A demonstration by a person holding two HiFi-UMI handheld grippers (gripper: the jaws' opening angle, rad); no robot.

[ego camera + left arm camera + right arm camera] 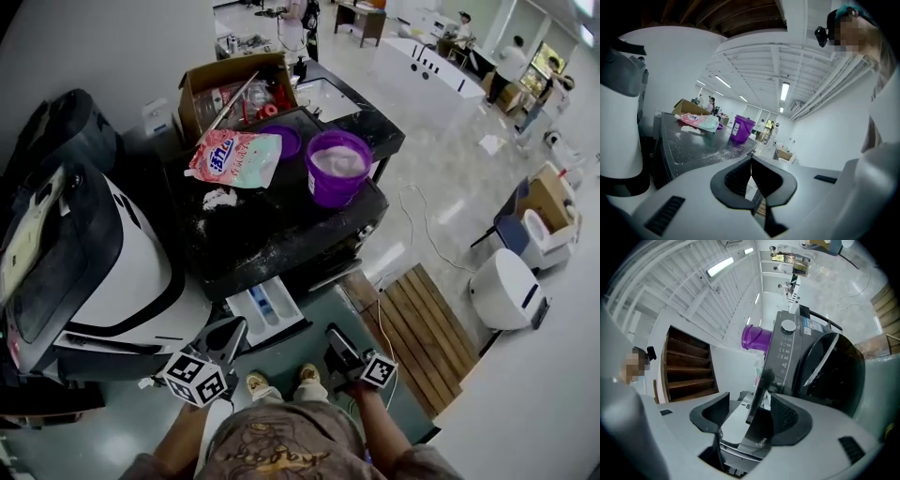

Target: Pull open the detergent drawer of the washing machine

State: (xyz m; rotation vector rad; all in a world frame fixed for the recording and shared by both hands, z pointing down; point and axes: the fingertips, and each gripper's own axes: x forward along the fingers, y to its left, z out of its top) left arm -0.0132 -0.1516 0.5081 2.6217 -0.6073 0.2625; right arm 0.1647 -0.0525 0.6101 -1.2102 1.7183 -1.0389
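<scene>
Closest in the head view, our patterned clothing fills the lower edge; past it hang the left claw and right claw. Between them, just ahead, the drawer already stands out from the washing machine.

Left gripper view: we see the left claw's jaws pressed together on nothing, with the purple bucket well beyond.

Right gripper view: the right claw's jaws stand wide, with the dark drawer front between them, nearer one side; contact we cannot confirm.

We judge the drawer light, stiff plastic, its glossy front slippery. The front's edge offers the best hold, pulled straight.
</scene>
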